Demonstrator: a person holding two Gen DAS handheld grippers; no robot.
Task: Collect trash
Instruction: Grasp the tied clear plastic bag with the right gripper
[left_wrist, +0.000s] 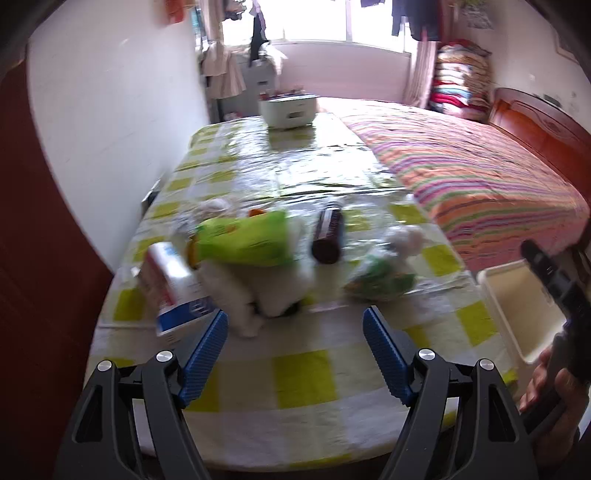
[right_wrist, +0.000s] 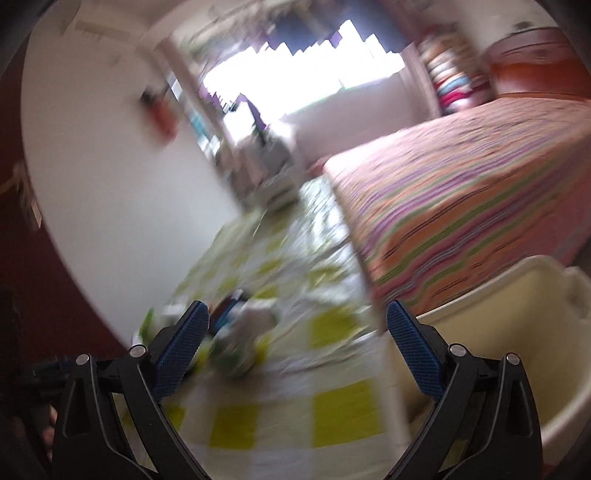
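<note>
On the checked table (left_wrist: 303, 373) the left gripper (left_wrist: 295, 332) and right gripper (right_wrist: 297, 328) are both spread wide and hold nothing, so slide slowly around the white tissue (left_wrist: 258, 288) before squeezing, then carry it to the cream bin (left_wrist: 517, 306).

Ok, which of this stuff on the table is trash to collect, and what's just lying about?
For the job: green bag, blue-white carton, dark tube, crumpled wrappers, cream bin.
Just there: white appliance, striped bed, folded quilts.
</note>
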